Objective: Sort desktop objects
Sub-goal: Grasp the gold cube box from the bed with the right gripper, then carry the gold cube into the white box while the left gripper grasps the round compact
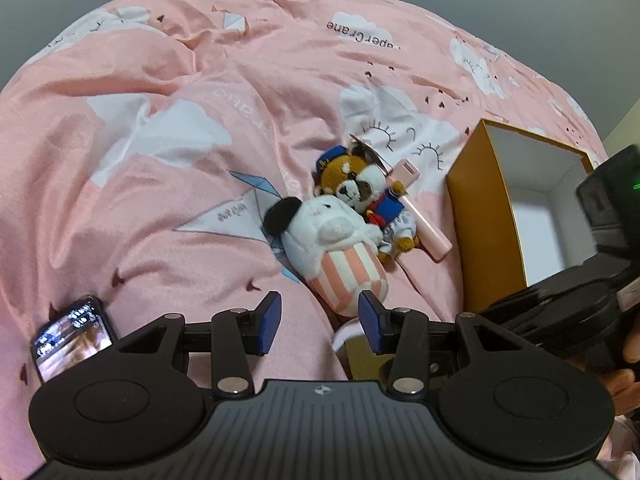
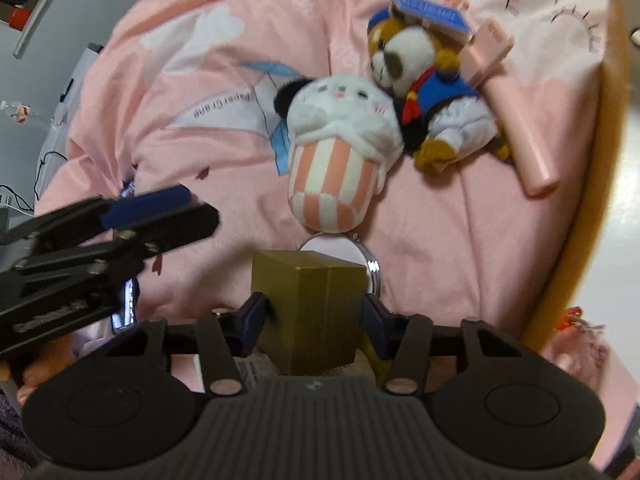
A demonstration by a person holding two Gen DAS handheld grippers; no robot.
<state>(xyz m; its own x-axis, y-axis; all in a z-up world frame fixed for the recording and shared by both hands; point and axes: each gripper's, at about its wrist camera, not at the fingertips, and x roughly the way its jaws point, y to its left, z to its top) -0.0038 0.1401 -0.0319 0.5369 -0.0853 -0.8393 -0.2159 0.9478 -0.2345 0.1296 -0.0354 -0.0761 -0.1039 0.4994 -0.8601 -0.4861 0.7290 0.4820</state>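
- pink duvet (image 1: 160, 208) underneath everything
- open orange box (image 1: 484, 216) at 3 o'clock in the left view; white inside
- striped white plush (image 1: 340, 248) at centre; brown plush (image 1: 360, 188) touching it at 1 o'clock; pink stick (image 1: 424, 224) beside that
- phone (image 1: 72, 338) at 8 o'clock
- right gripper (image 2: 314, 314) straddles small gold box (image 2: 312, 308); pad contact unclear, cannot tell if clamped
- left gripper (image 1: 320, 320) open, empty

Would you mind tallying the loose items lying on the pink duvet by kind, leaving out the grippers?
Plush toys: 2, the white striped plush and the brown sailor plush
Boxes: 2, the open orange box and the small gold box
Phones: 1, the phone
Pink stick-shaped gadgets: 1, the pink stick
Round mirrors: 1, the round mirror
Total: 7
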